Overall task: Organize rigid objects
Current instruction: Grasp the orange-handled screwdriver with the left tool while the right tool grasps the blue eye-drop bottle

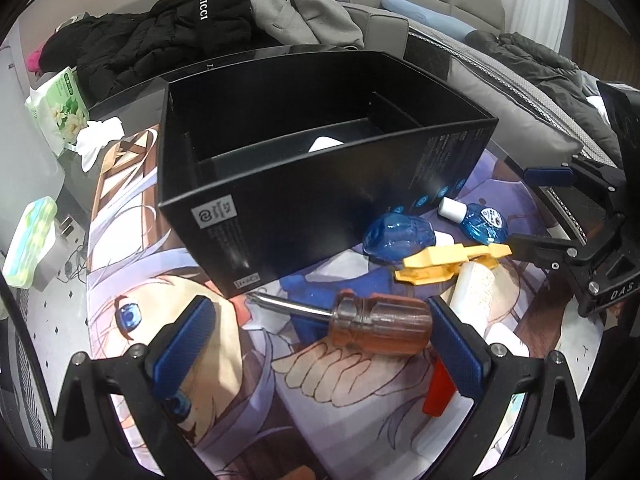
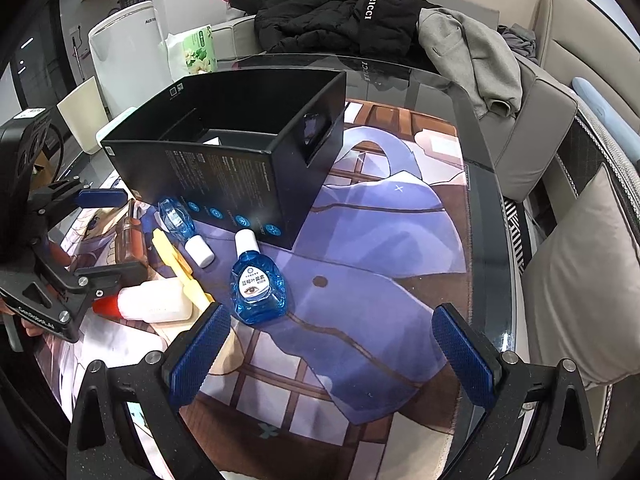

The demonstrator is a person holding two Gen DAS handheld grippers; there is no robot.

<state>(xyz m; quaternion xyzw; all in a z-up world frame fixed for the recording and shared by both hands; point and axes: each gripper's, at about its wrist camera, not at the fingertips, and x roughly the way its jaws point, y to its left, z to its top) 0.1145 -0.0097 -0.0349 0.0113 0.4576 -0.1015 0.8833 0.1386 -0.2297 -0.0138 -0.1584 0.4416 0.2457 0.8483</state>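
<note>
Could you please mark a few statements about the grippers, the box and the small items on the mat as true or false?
1. The left gripper is open around the brown transparent-handled screwdriver. True.
2. The right gripper grips a blue eye-drop bottle. False: it is open and holds nothing.
3. The black cardboard box stands open at the top. True.
4. The yellow plastic clip lies inside the box. False: it lies on the printed mat outside.
</note>
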